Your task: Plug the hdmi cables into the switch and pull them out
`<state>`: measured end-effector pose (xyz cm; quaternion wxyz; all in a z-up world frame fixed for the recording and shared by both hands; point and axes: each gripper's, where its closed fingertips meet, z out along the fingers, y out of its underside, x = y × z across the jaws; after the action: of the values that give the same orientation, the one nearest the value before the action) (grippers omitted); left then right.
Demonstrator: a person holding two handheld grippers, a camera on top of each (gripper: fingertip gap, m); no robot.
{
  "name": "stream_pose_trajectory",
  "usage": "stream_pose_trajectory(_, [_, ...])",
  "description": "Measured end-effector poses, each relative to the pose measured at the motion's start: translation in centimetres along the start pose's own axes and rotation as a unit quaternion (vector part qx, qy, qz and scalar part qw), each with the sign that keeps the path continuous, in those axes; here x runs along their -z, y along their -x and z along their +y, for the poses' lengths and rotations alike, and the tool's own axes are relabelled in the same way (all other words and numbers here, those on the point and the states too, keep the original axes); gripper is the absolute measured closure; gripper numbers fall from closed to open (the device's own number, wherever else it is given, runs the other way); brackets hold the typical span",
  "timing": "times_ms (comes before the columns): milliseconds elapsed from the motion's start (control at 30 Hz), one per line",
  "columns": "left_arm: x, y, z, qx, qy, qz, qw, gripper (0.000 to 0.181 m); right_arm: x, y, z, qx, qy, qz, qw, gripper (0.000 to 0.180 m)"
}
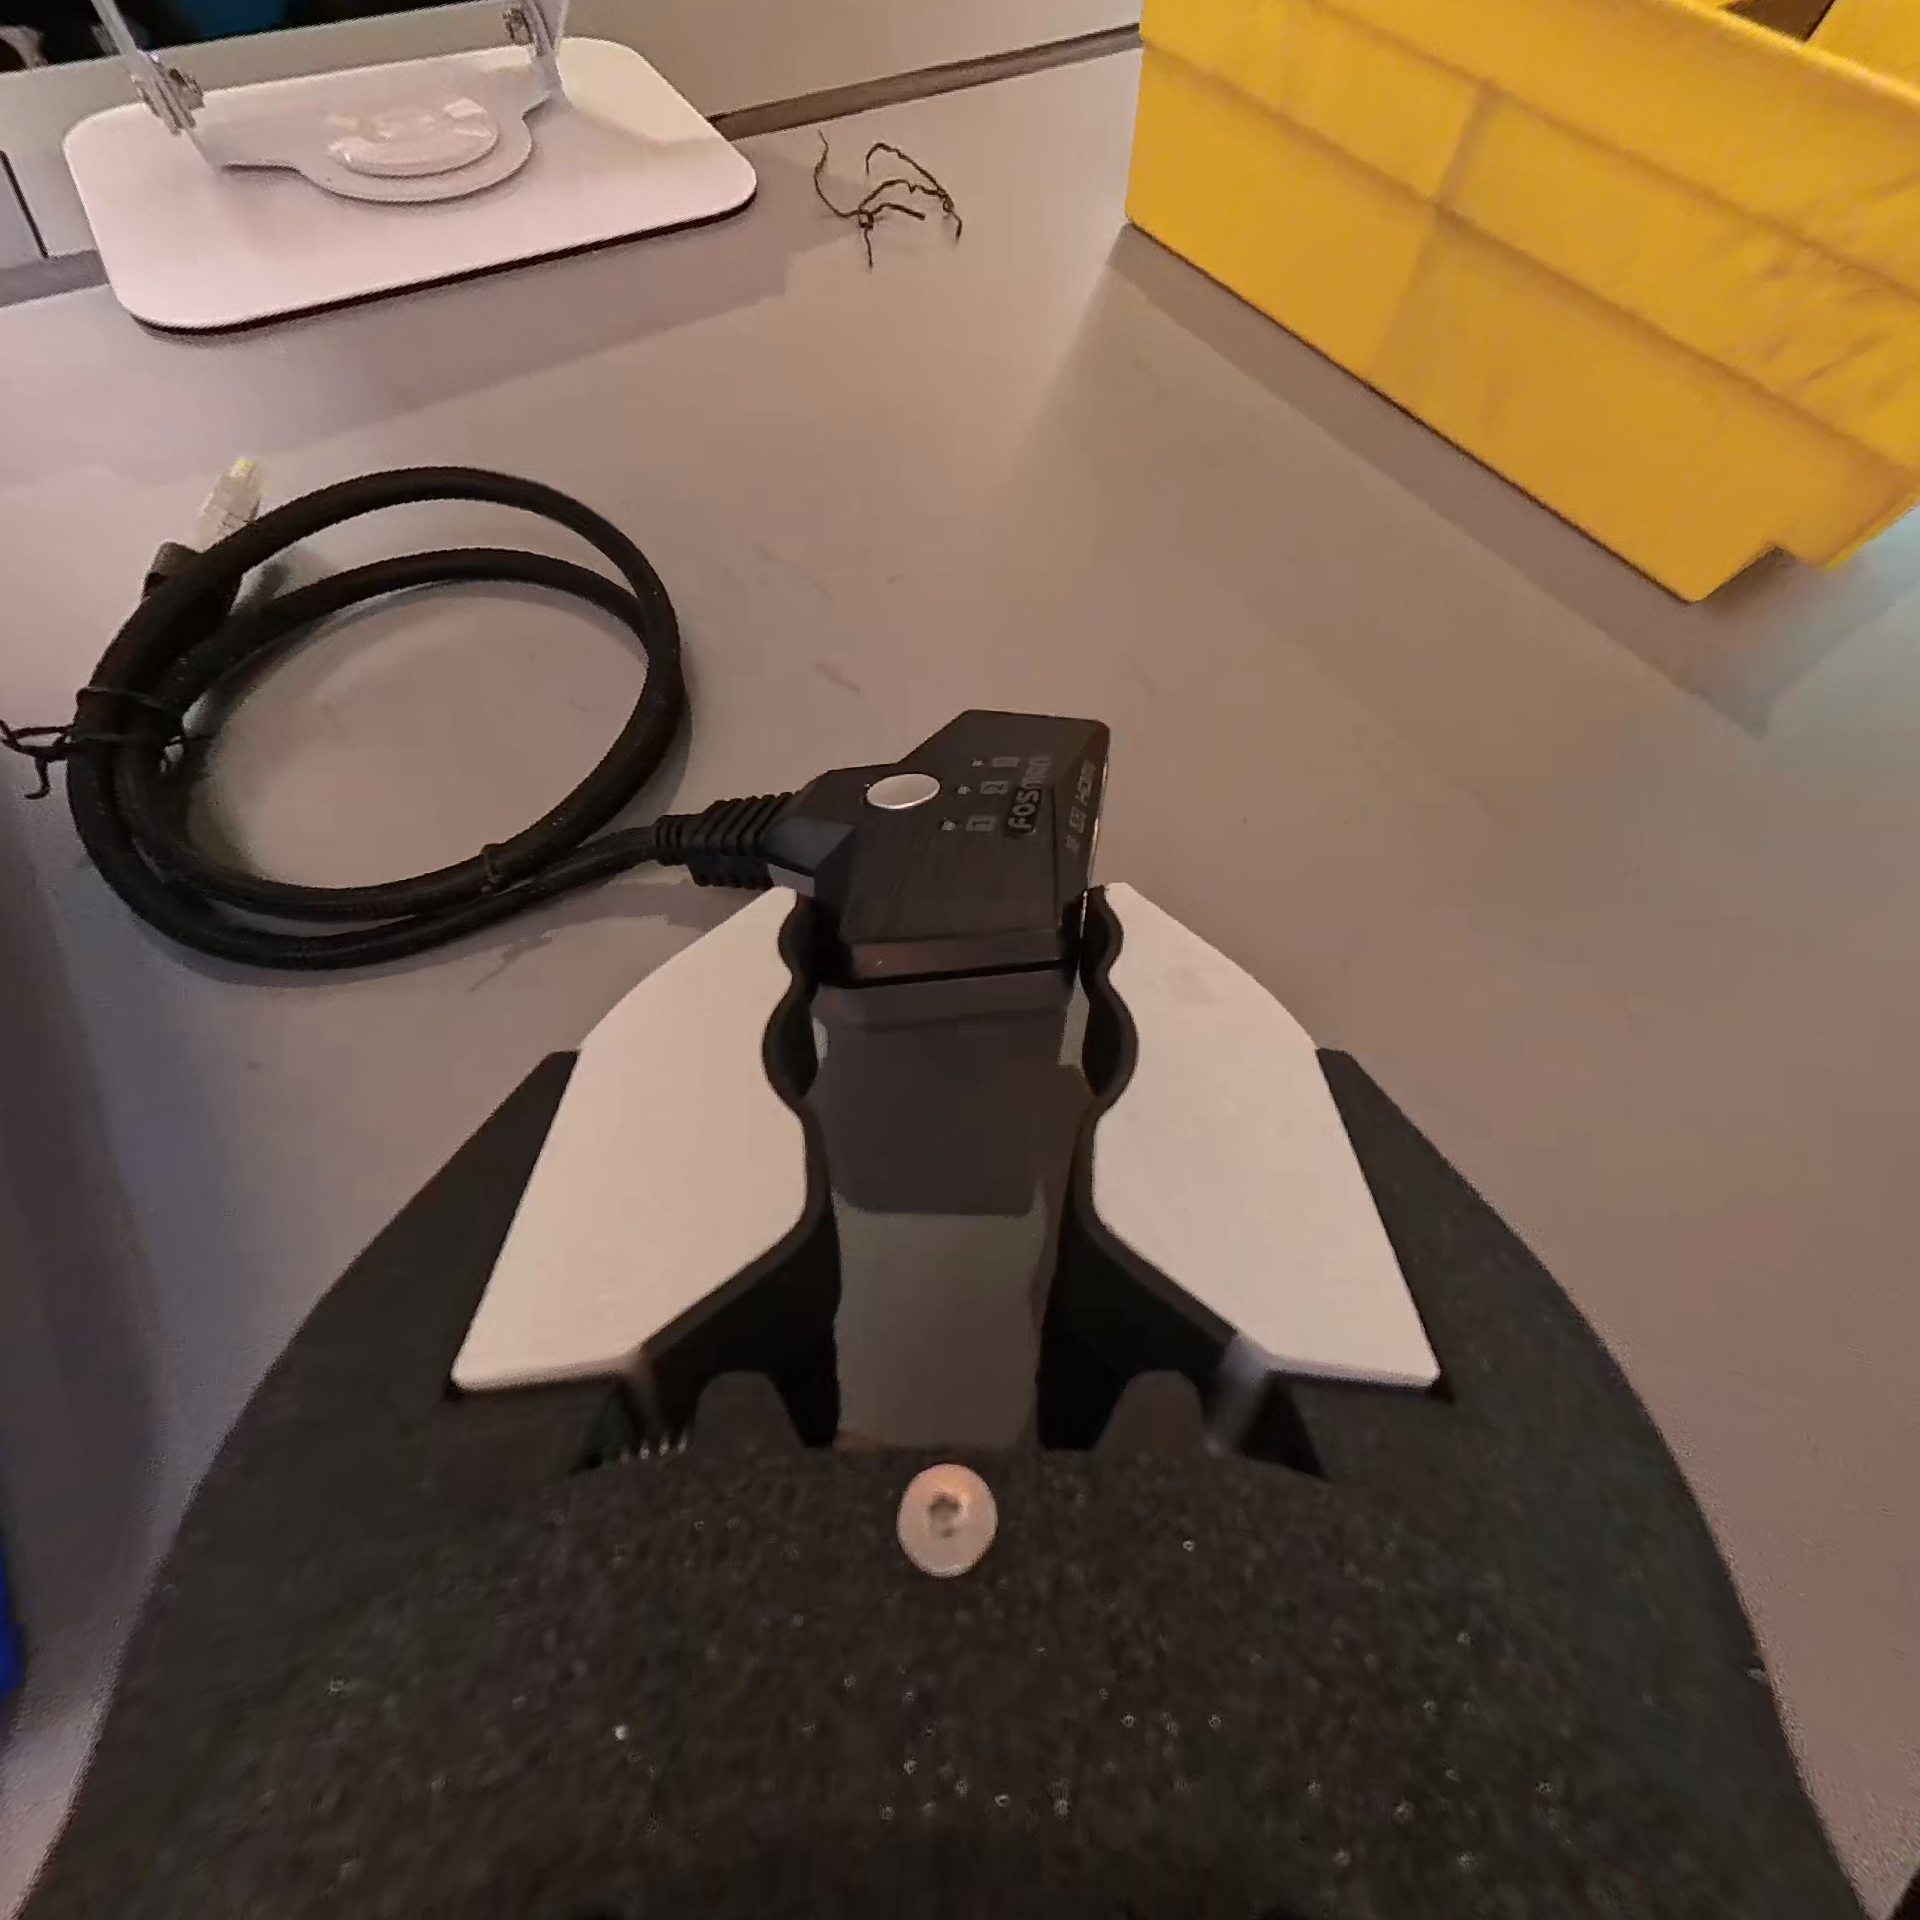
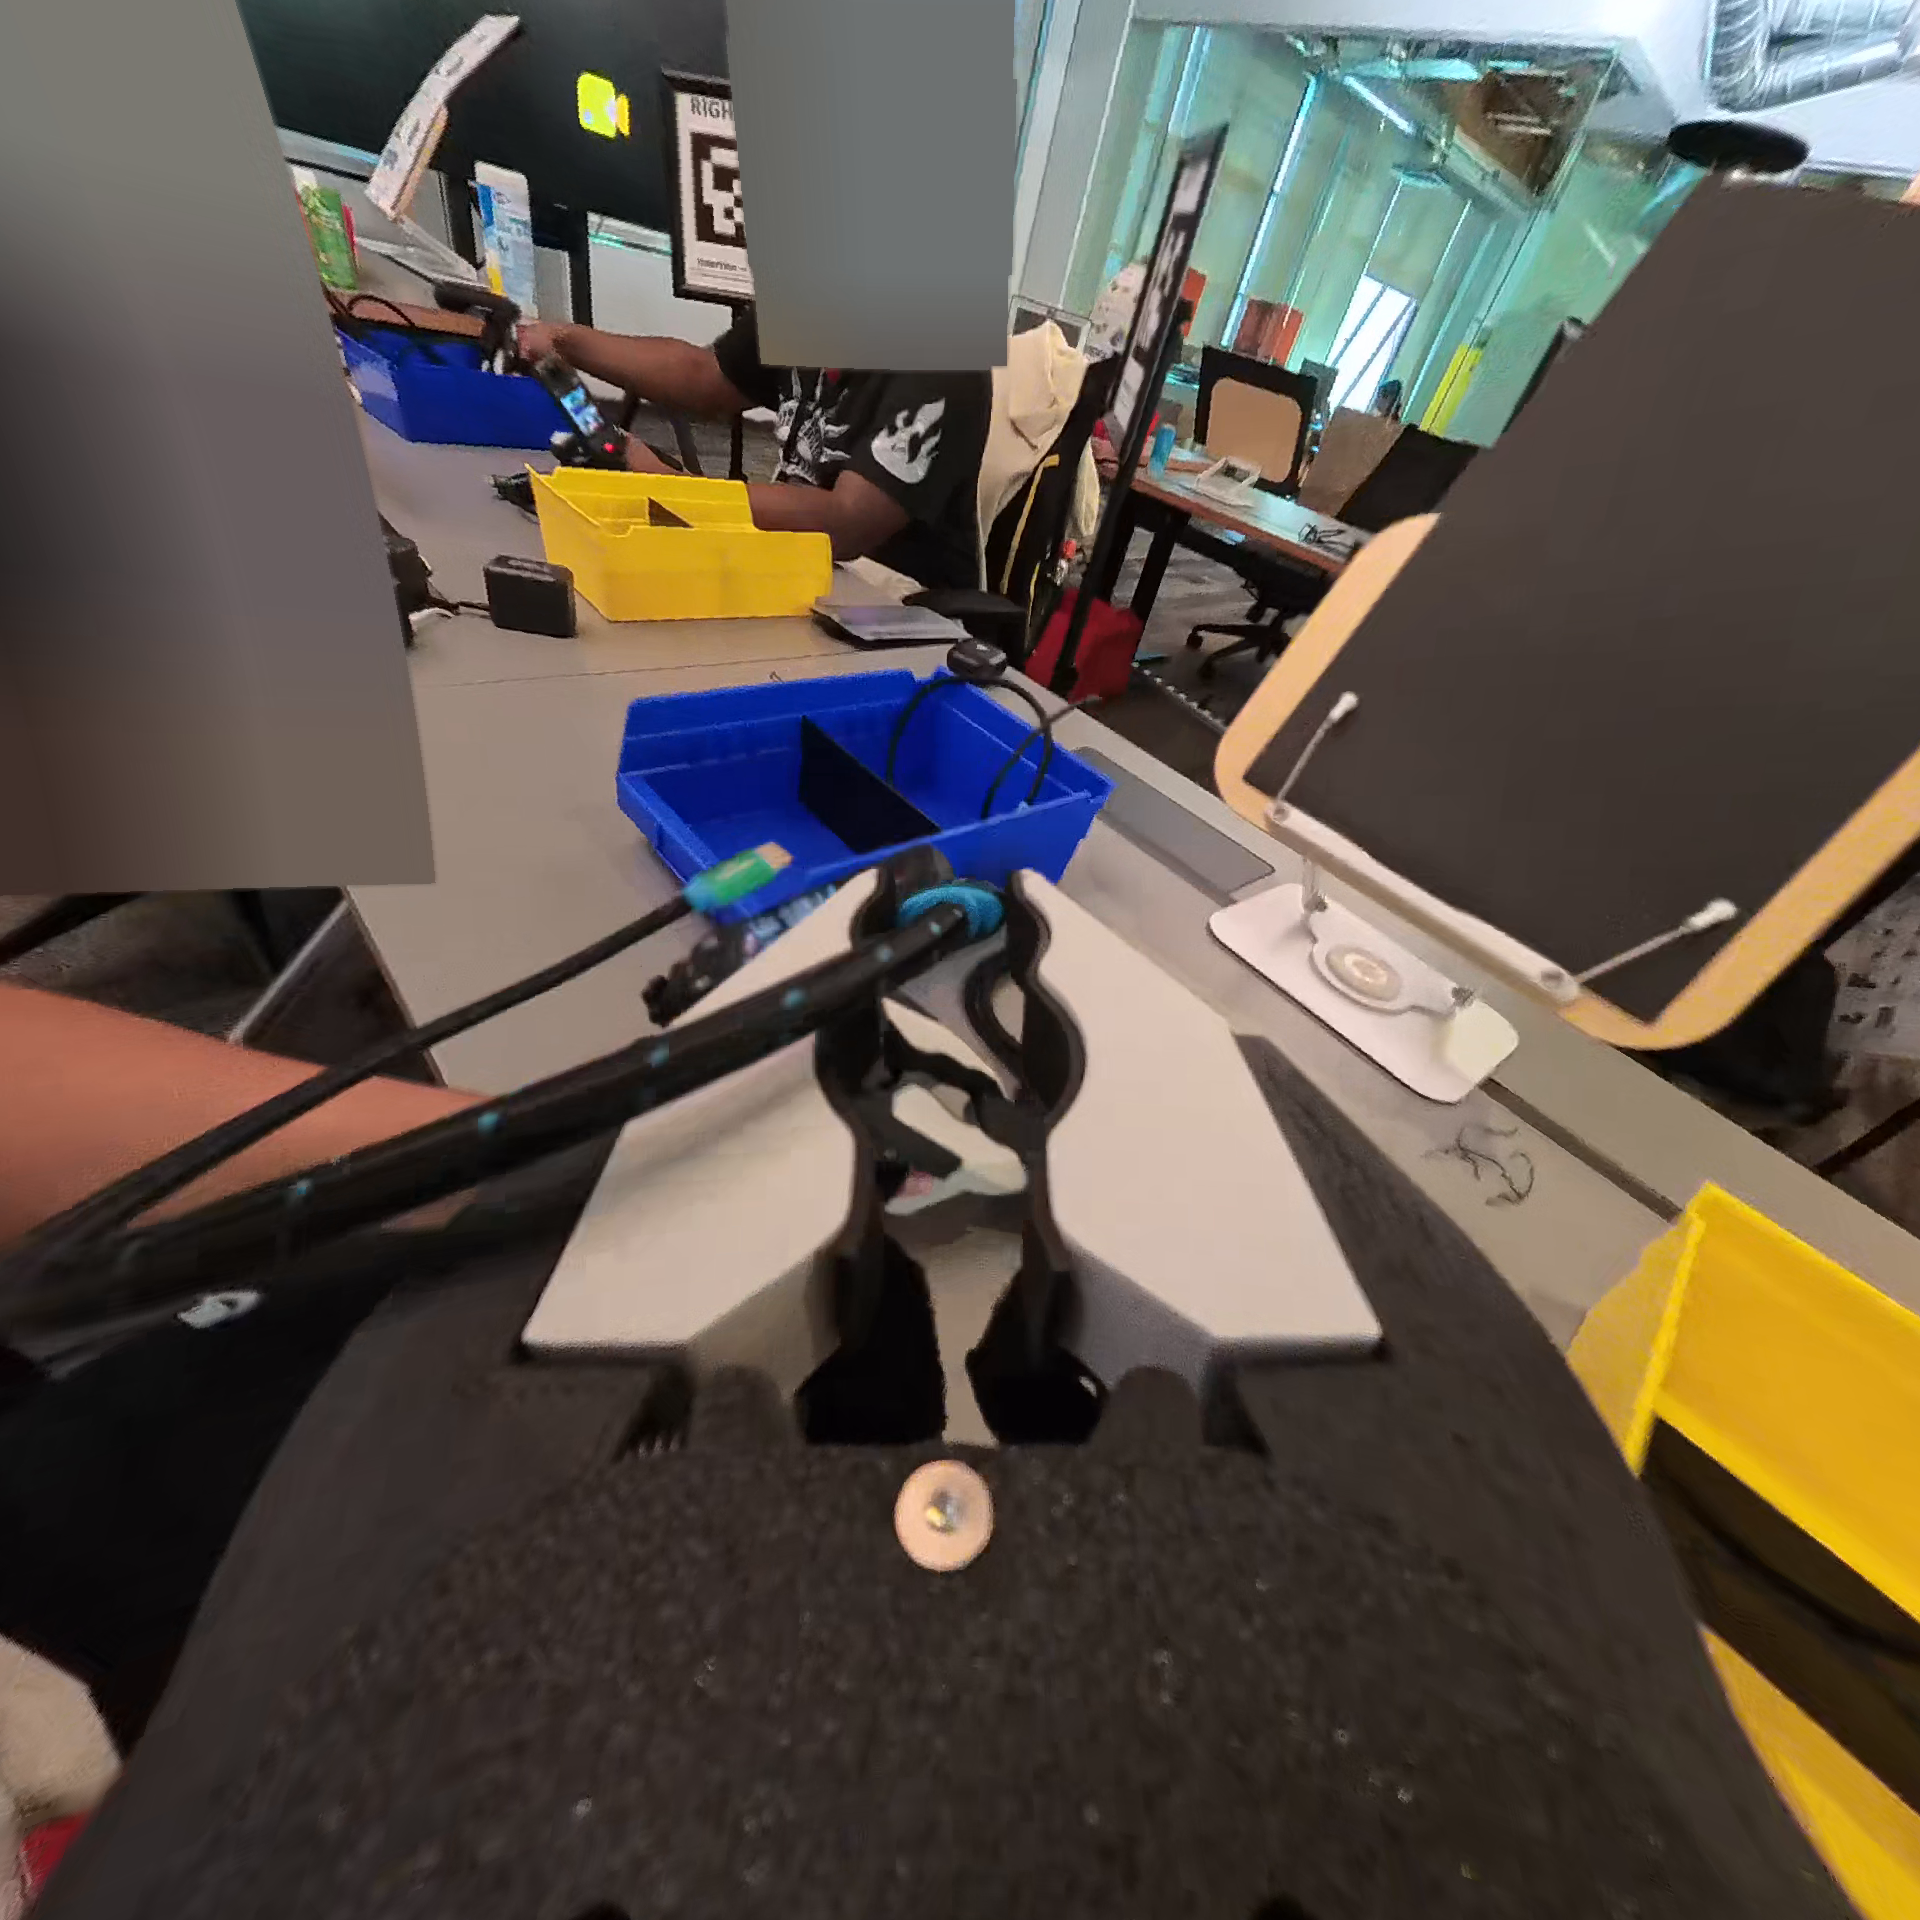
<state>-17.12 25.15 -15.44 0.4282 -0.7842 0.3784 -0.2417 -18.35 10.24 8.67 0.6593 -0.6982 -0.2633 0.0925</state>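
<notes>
My left gripper (image 1: 951, 920) is shut on the near end of a black HDMI switch (image 1: 966, 831) with a round silver button, held low over the grey table (image 1: 1247, 779). A black braided cable (image 1: 395, 717) is plugged into the switch's left side and lies coiled on the table to the left. My right gripper (image 2: 951, 904) is shut on a black cable with blue flecks (image 2: 644, 1060) and a blue tie at the fingertips, held above the table. A green-bodied plug (image 2: 738, 871) on a thinner black lead sticks out left of the fingers.
A yellow bin (image 1: 1558, 260) stands at the far right, also in the right wrist view (image 2: 1787, 1351). A white stand base (image 1: 416, 177) carries a dark board (image 2: 1610, 623). A blue divided bin (image 2: 748, 779) sits ahead. A forearm (image 2: 156, 1091) is at the left, and a person sits at the table farther back. About 30 centimetres separates my left fingertips from my right.
</notes>
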Motion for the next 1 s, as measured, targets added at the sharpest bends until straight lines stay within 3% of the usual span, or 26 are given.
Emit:
stream_pose_trajectory(167, [-0.3, 0.0, -0.3, -0.001, -0.002, 0.002, 1.0, 0.132, -4.9, 2.2, -1.0, -0.034, -0.003, -0.049, 0.998, 0.159])
stream_pose_trajectory(333, [-0.3, 0.1, -0.1, -0.011, 0.005, 0.014, 1.0, 0.132, -2.8, -1.5, -5.9, -0.001, -0.03, -0.015, 0.999, 0.16])
stream_pose_trajectory(467, [-0.3, 0.3, -0.1, -0.001, 0.006, 0.022, 1.0, 0.132, 3.6, -12.2, -8.6, 0.036, -0.009, 0.146, 0.989, 0.159])
stream_pose_trajectory(567, [-0.3, 0.2, -0.1, -0.001, 0.007, 0.024, 1.0, 0.132, 9.6, -21.9, -8.5, 0.056, 0.029, 0.309, 0.949, 0.16])
stream_pose_trajectory(700, [-0.4, 0.0, 0.0, -0.009, 0.01, 0.027, 1.0, 0.132, 15.2, -32.0, -3.1, 0.088, 0.073, 0.484, 0.867, 0.159])
stream_pose_trajectory(800, [-0.4, 0.0, 0.0, -0.007, 0.01, 0.029, 0.999, 0.132, 17.8, -36.2, 4.6, 0.117, 0.141, 0.579, 0.795, 0.16])
stream_pose_trajectory(933, [-0.4, 0.0, 0.0, -0.007, 0.011, 0.031, 0.999, 0.132, 17.8, -36.5, 16.5, 0.139, 0.299, 0.583, 0.742, 0.159])
stream_pose_trajectory(1000, [-0.4, -0.2, 0.1, -0.011, 0.013, 0.032, 0.999, 0.132, 17.0, -35.1, 20.4, 0.153, 0.365, 0.557, 0.731, 0.159])
